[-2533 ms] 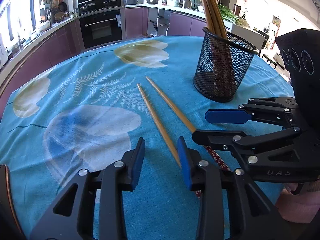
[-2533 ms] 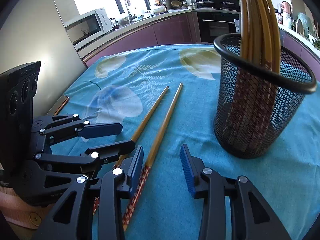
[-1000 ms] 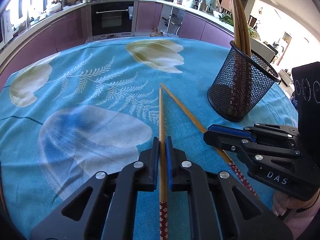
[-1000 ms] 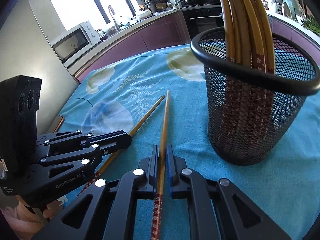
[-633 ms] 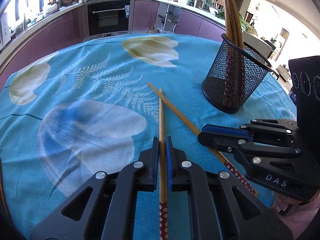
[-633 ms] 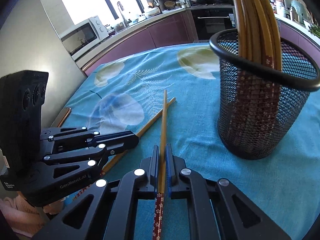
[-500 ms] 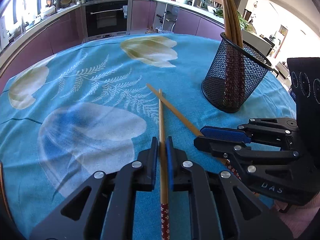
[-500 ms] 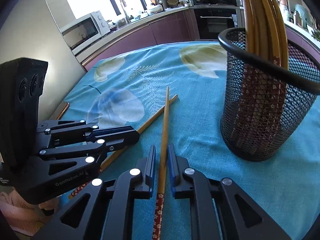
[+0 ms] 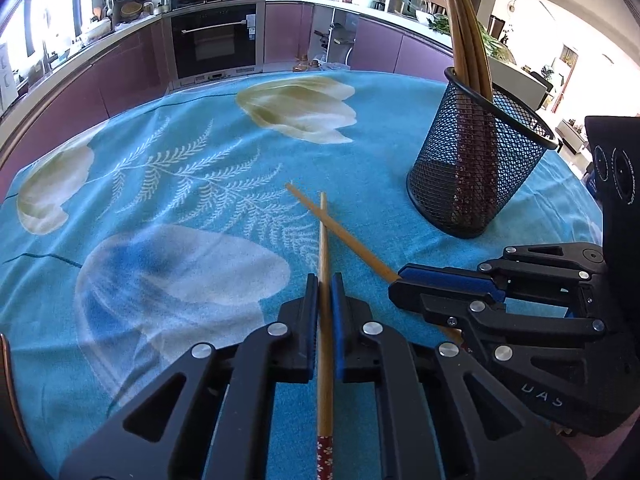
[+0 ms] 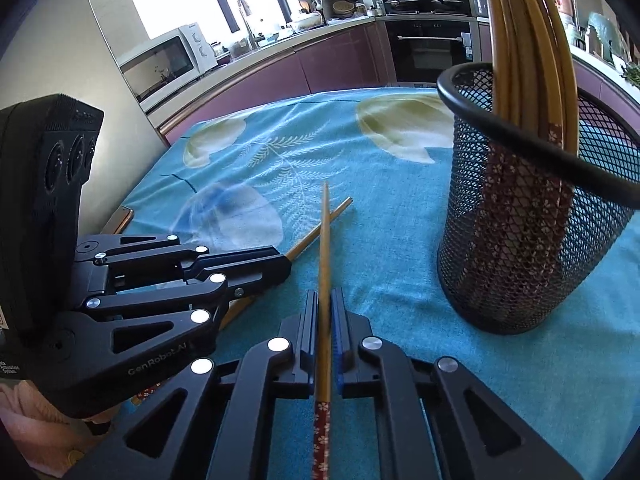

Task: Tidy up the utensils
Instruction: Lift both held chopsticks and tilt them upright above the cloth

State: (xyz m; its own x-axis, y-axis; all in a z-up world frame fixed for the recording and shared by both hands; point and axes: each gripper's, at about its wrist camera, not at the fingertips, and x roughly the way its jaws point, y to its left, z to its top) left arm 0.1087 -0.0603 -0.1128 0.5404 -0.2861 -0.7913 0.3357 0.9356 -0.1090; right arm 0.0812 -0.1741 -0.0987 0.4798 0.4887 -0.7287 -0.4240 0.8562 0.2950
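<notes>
Lettering "GenRobot.AI" marks the left gripper (image 10: 280,266); both it and the right gripper (image 10: 325,300) clamp chopsticks (image 10: 325,240) beside the mesh holder (image 10: 520,240) on a blue floral tablecloth (image 9: 200,180).

Two close, forward-facing wrist views sharing the mesh holder (image 9: 476,168).

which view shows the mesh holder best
The left wrist view: the whole holder shows, rim to base, with chopsticks standing in it. The right wrist view has it closer, but its right side is cut off.
</notes>
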